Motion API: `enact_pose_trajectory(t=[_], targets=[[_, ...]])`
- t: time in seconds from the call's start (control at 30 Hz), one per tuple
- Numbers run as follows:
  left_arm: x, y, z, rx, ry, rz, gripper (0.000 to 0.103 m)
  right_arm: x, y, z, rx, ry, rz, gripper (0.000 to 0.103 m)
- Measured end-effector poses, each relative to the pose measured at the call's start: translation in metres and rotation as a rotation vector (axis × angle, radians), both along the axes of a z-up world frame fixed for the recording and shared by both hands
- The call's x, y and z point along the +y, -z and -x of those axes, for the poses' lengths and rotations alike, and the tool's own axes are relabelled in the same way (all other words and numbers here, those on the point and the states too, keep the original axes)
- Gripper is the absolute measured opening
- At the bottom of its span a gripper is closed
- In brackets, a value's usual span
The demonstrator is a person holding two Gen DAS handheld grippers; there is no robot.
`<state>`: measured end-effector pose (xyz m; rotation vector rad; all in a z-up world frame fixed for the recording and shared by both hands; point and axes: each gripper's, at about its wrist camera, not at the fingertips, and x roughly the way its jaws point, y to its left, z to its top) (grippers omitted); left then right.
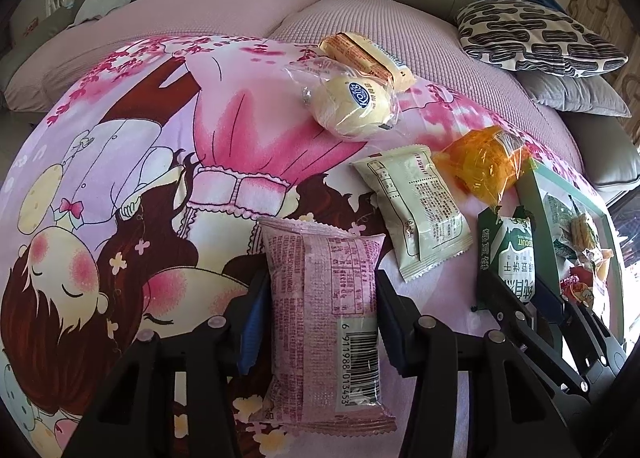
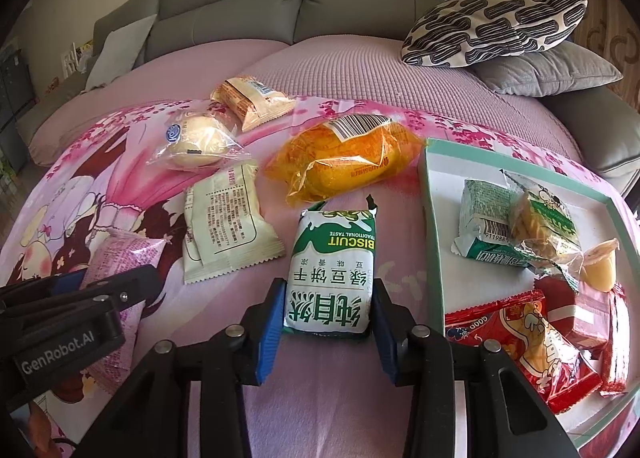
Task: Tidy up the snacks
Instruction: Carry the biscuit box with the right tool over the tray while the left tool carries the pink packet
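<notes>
Sofa blanket (image 1: 120,146): left gripper (image 1: 320,298) straddles pink packet (image 1: 324,318), apparently gripping, long axis along fingers. Right gripper (image 2: 328,298) clamps green biscuit pack (image 2: 332,270) likewise. Teal tray (image 2: 434,226) holds mixed snacks.

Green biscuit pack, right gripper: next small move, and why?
Probably lift it and carry it right, into the teal tray. The right gripper looks closed on the green biscuit pack, which still lies on the pink sheet; the tray beside it already holds several snacks.

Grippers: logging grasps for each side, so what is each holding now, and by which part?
Left gripper straddles the pink packet mid-length; right gripper the green biscuit packet at its near end. Contact unclear.
</notes>
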<state>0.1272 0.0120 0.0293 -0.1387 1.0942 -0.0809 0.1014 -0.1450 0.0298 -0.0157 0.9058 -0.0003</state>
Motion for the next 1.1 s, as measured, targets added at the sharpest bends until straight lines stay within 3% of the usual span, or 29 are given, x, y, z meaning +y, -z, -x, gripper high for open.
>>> enact_pose_trajectory(t=[0.4,1.1], targets=[[0.002,-0.008,0.004,-0.025,-0.003,0.008,0.043,0.0,-0.009,0.009,0.021,-0.013,-0.019,0.043],[-0.004,-0.055,0.022,-0.148,0.002,-0.003,0.041,-0.01,-0.047,0.031,-0.069,-0.015,-0.057,0.043]])
